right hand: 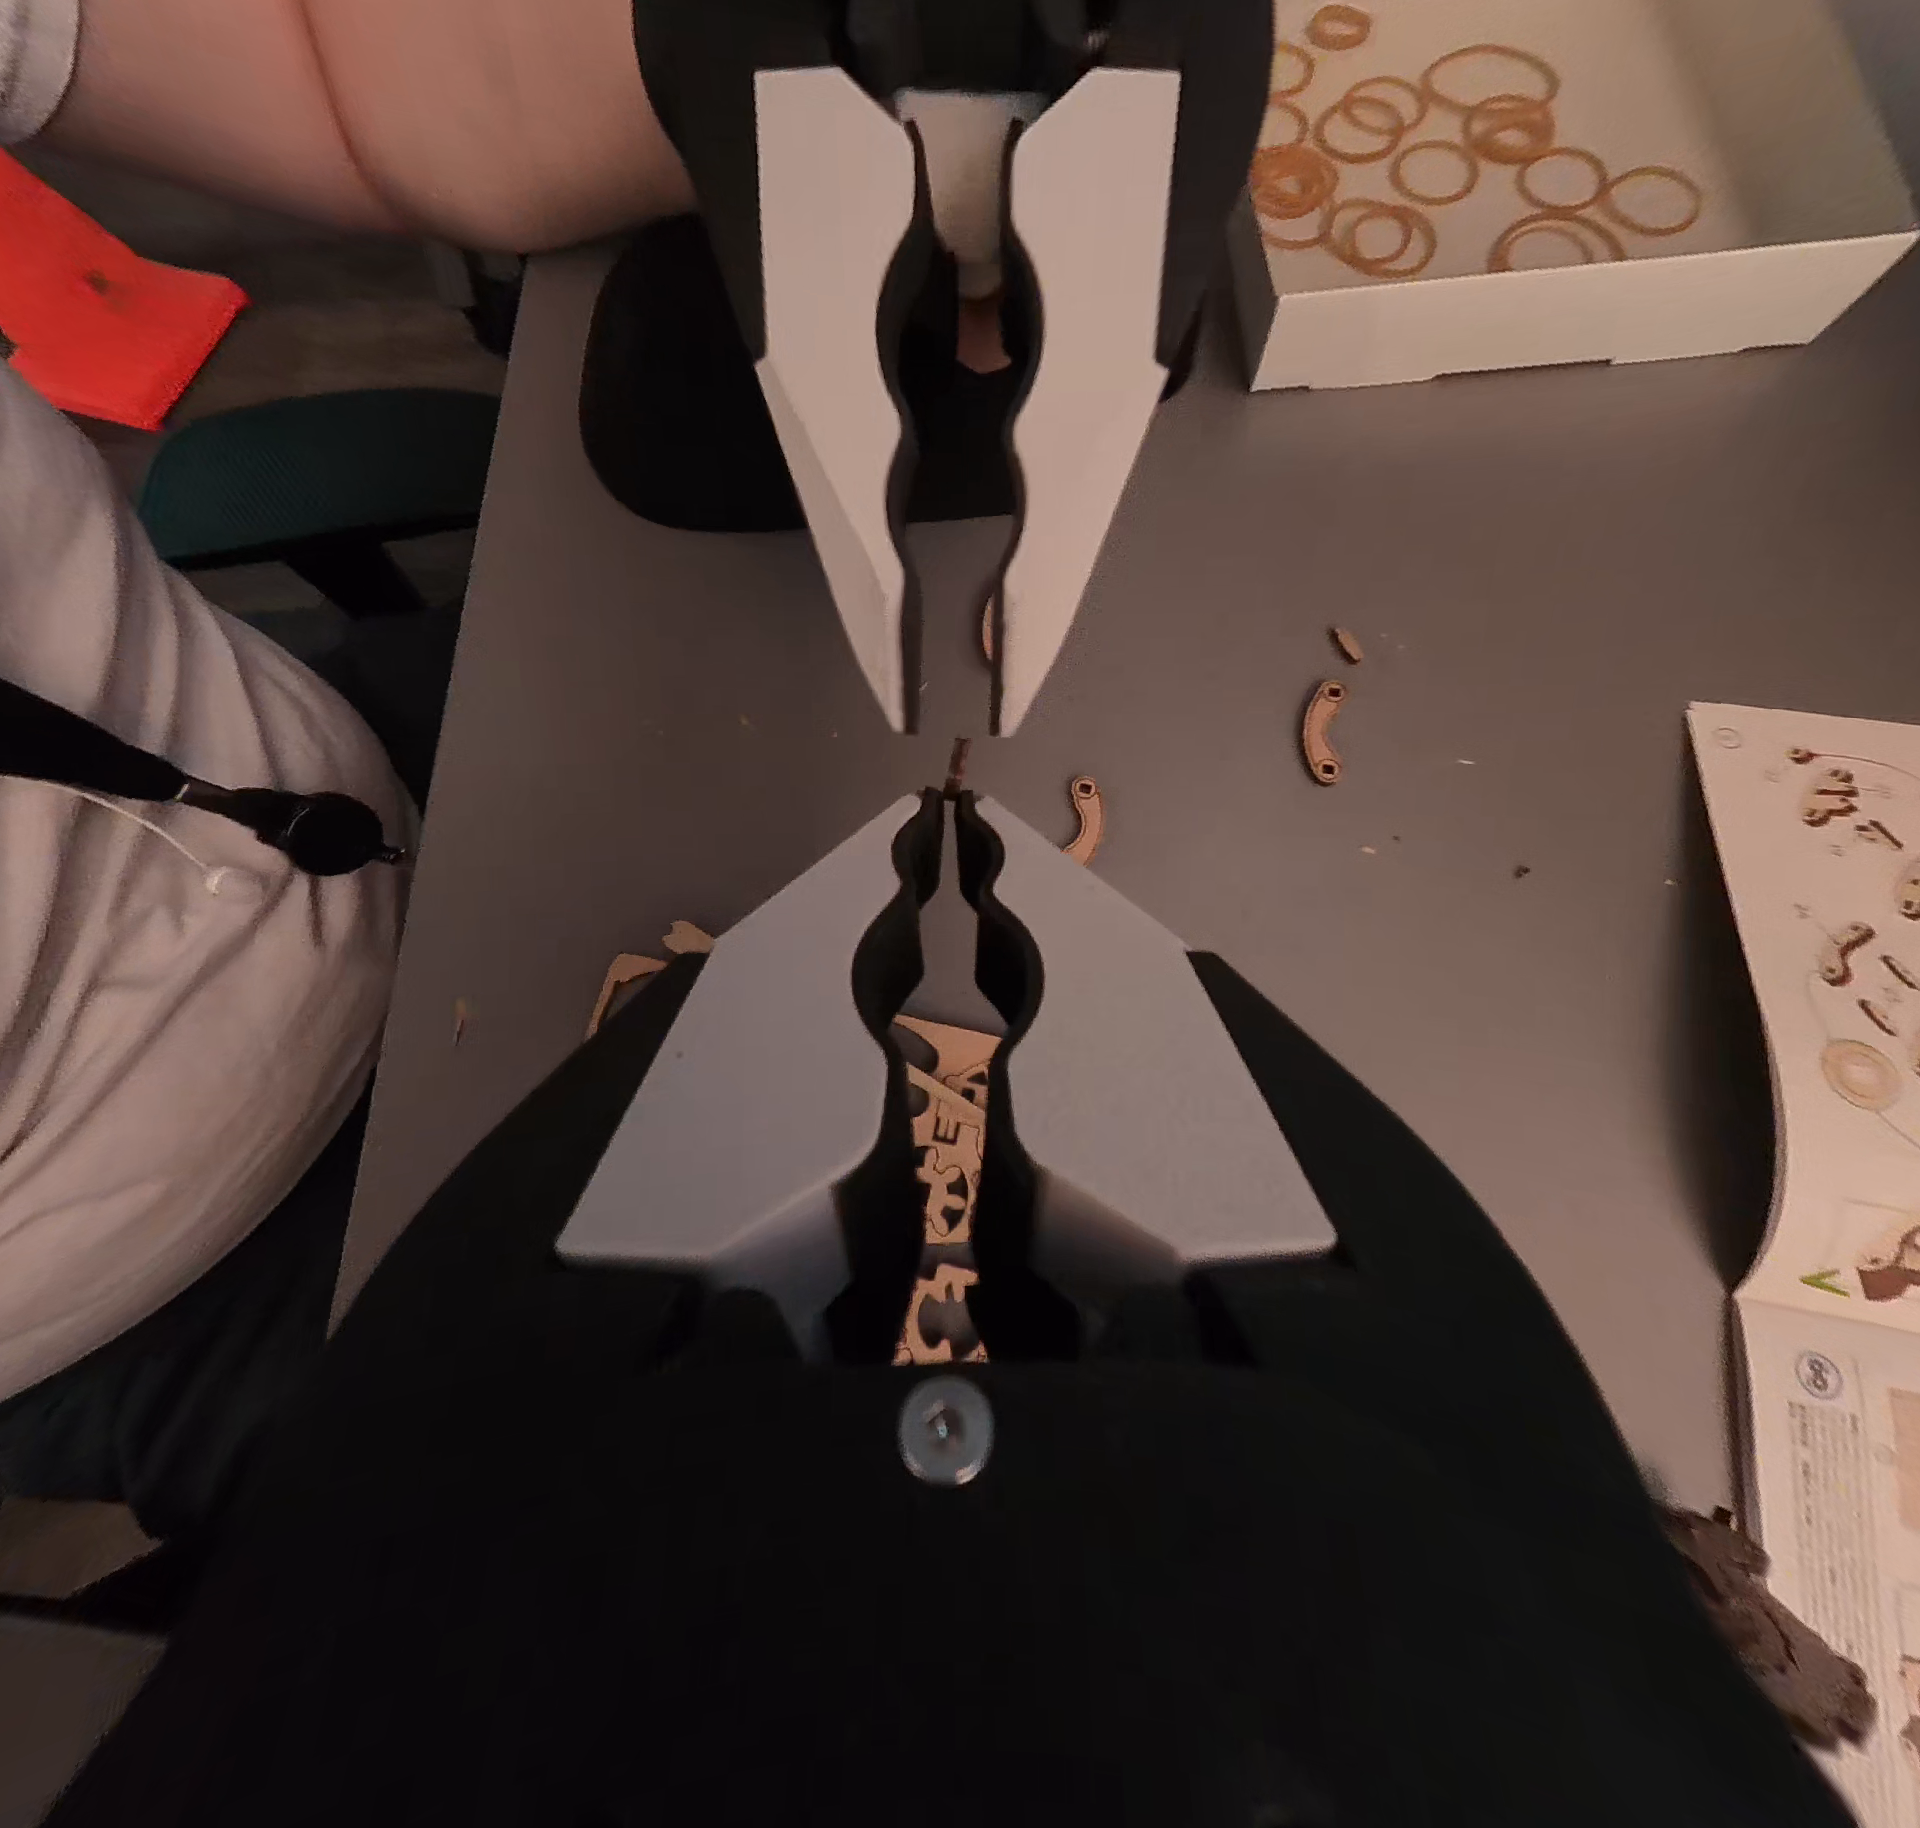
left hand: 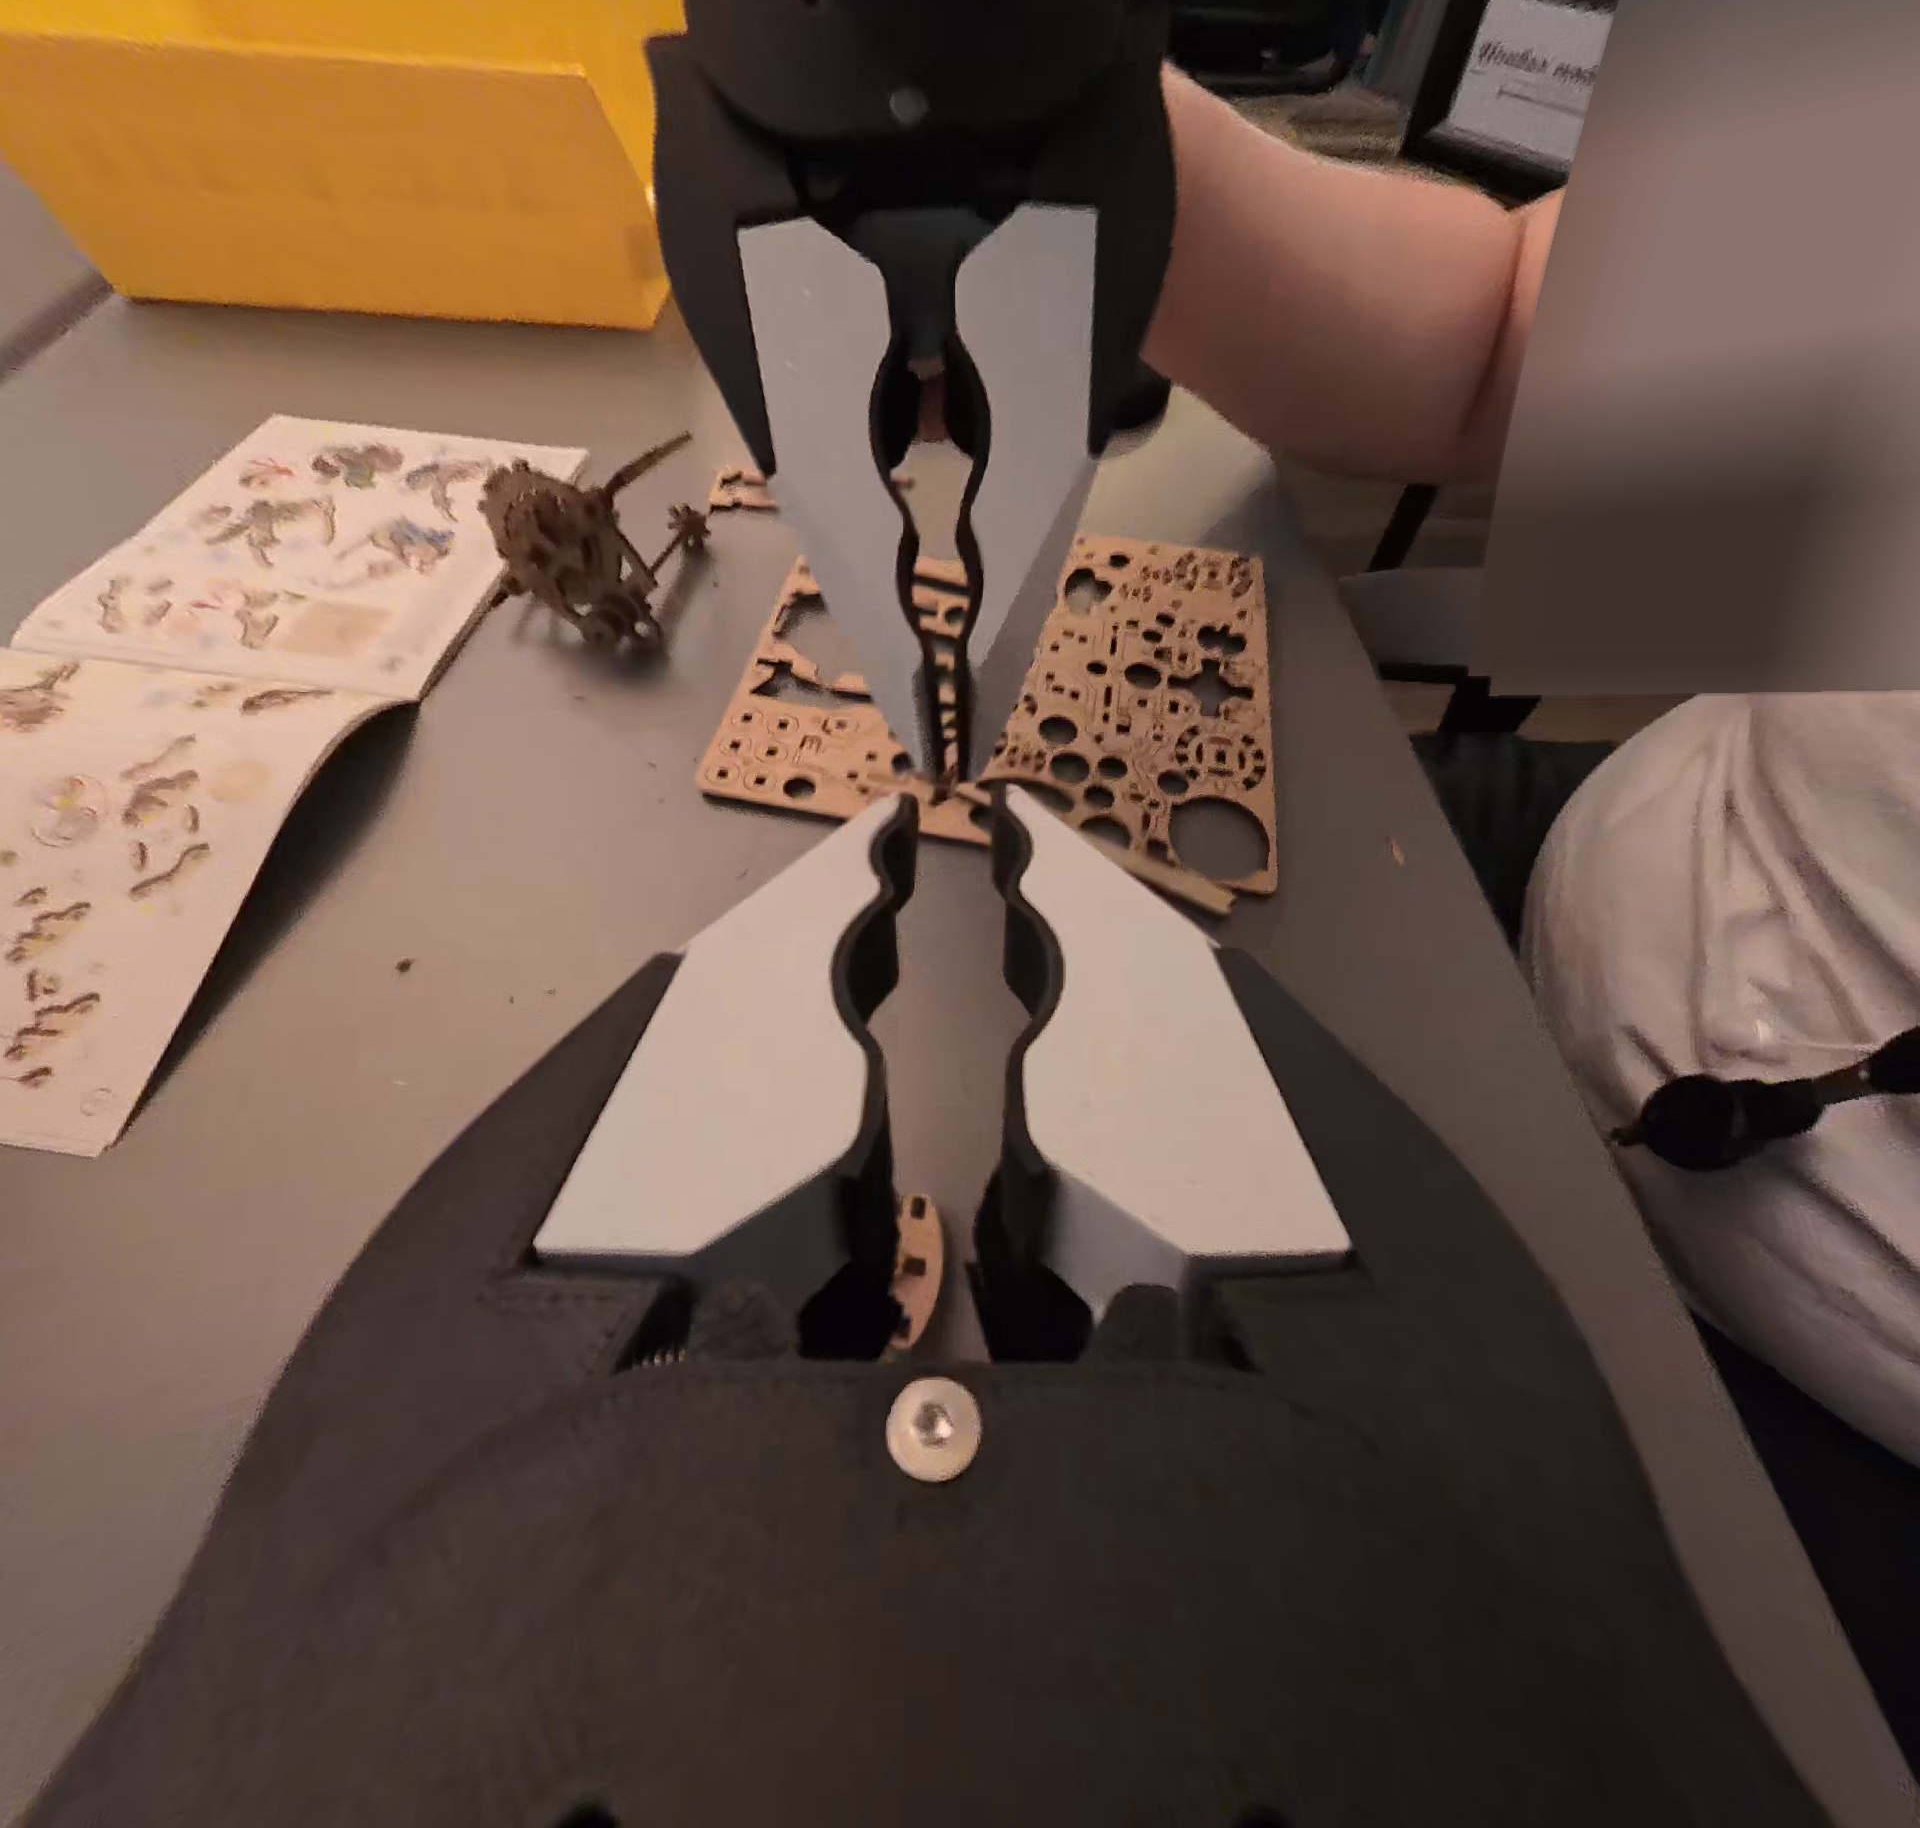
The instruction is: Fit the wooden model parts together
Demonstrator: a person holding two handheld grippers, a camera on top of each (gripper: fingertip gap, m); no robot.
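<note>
My right gripper (right hand: 943, 804) is shut on a small thin wooden peg (right hand: 958, 762) that sticks out past its tips. My left gripper (left hand: 951, 807) faces it tip to tip, with its jaws a narrow gap apart and nothing between them. The peg's end is just in front of that gap. The right gripper also shows in the left wrist view (left hand: 945, 770), and the left gripper in the right wrist view (right hand: 953, 727). Both hover above punched wooden part sheets (left hand: 1143, 698) on the grey table (left hand: 520, 895). A partly built dark wooden model (left hand: 582, 563) stands to the left.
An open instruction booklet (left hand: 208, 687) lies left and a yellow bin (left hand: 312, 168) stands behind it. Loose curved wooden parts (right hand: 1325, 729) lie on the table. A white box of rubber bands (right hand: 1455, 168) sits farther off. A person's arm (left hand: 1351, 324) and torso are at the table edge. Both grippers' tips are close together, under 4 cm apart. It is some 15 cm from my right tips to the partly built dark wooden model (left hand: 582, 563).
</note>
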